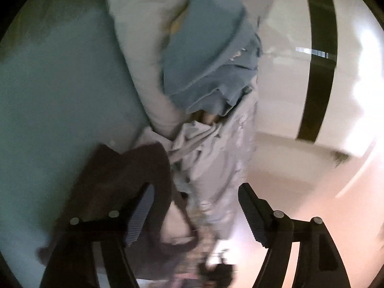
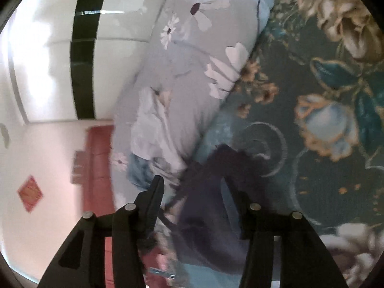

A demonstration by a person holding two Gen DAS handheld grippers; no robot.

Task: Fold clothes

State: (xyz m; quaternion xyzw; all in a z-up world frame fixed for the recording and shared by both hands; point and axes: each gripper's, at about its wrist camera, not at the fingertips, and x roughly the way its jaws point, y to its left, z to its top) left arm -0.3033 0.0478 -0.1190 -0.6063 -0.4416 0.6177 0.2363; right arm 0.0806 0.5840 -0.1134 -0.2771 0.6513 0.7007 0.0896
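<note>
The left gripper (image 1: pixel 195 206) is holding its jaws wide apart, pinching nothing. A dark purple garment (image 1: pixel 115 182) is lying just past the left finger, on a pale green bed sheet (image 1: pixel 60 84). A crumpled light grey cloth (image 1: pixel 206 163) is lying beside it, and a blue garment (image 1: pixel 211 55) is sitting further up against a pale pillow (image 1: pixel 141 43).

The right gripper (image 2: pixel 194 192) is also holding its jaws apart. The dark purple garment (image 2: pixel 216 201) is lying between the fingers, but they are not squeezing it. It is resting on a dark flowery bedspread (image 2: pixel 324 120), next to a grey flowery quilt (image 2: pixel 192 67).
</note>
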